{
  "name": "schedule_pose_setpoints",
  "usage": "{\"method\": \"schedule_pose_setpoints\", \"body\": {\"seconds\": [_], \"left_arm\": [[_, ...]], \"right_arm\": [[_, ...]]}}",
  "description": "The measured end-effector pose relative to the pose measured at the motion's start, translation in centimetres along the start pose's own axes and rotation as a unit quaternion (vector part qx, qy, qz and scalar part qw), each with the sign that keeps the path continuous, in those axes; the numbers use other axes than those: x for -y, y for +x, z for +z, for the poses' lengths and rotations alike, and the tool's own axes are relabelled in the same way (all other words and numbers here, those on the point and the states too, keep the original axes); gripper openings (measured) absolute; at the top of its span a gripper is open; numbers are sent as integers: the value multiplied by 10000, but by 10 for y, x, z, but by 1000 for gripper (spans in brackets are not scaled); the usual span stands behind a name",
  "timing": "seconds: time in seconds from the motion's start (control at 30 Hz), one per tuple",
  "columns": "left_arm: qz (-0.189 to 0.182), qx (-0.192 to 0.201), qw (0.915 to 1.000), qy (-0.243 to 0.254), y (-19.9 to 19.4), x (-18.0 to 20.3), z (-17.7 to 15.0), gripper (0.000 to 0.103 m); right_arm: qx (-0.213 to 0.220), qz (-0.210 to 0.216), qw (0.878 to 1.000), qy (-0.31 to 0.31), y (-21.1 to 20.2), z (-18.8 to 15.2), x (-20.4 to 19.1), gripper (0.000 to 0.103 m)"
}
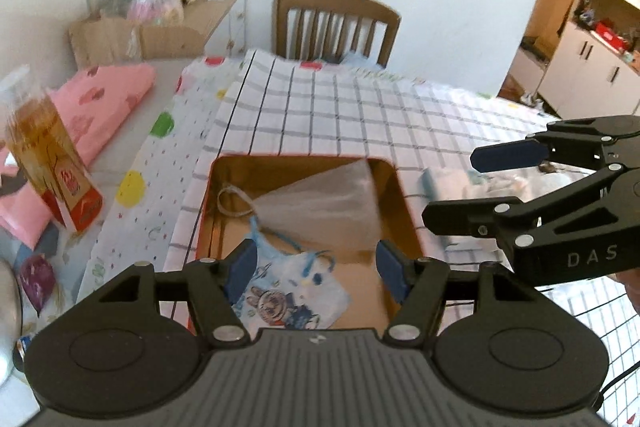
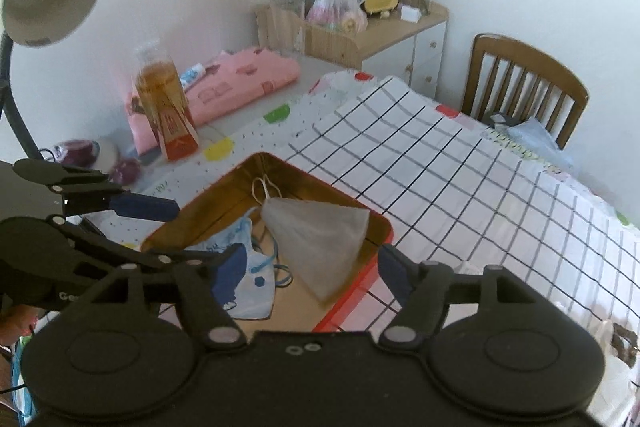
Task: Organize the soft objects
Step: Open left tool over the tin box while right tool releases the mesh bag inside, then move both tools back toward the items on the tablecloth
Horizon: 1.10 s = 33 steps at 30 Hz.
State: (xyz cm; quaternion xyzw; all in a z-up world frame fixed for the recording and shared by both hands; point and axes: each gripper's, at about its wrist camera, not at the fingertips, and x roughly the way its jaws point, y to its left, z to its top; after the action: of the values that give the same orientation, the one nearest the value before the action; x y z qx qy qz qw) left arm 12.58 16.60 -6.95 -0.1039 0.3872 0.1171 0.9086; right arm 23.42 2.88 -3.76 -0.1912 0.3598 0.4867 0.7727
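You've got a grey mask (image 2: 316, 239) & white cartoon-print mask (image 1: 288, 291) w/ blue straps in a gold-lined, red-rimmed tin (image 2: 352, 311); black-checked white cloth (image 2: 460, 179).

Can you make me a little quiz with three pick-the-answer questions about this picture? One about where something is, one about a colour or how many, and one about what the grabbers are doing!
1. Where is the grey mask?
A. On the chair
B. Inside the tin box
C. Under the lamp

2. How many masks lie in the tin box?
A. Two
B. Four
C. None

3. What is the left gripper doing?
A. Squeezing a mask
B. Open, holding nothing
C. Holding the bottle

Answers: 1 B, the grey mask lies within the box walls. 2 A, the grey mask and a cartoon mask with blue loops are both inside. 3 B, its fingers stand wide apart above the box with nothing between them; the right gripper is open too.
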Motion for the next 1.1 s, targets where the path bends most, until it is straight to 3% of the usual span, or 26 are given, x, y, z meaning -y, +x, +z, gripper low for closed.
{"method": "schedule_pose_setpoints", "body": {"seconds": [0.27, 0.47, 0.6, 0.77, 1.1], "left_arm": [[-161, 428, 9983, 360, -32, 30, 6, 74], [-298, 601, 9964, 518, -49, 47, 6, 75], [-391, 725, 9948, 605, -59, 58, 4, 83], [-499, 819, 9926, 740, -68, 73, 3, 83], [-897, 1081, 9860, 893, -75, 102, 1, 99]], "right_arm": [[478, -130, 9981, 372, -51, -12, 8, 80], [830, -269, 9942, 621, -87, -26, 12, 84], [1034, -378, 9910, 763, -109, -39, 14, 88], [1236, -536, 9864, 942, -132, -55, 16, 97], [1598, -1067, 9743, 1180, -178, -96, 22, 103]]}}
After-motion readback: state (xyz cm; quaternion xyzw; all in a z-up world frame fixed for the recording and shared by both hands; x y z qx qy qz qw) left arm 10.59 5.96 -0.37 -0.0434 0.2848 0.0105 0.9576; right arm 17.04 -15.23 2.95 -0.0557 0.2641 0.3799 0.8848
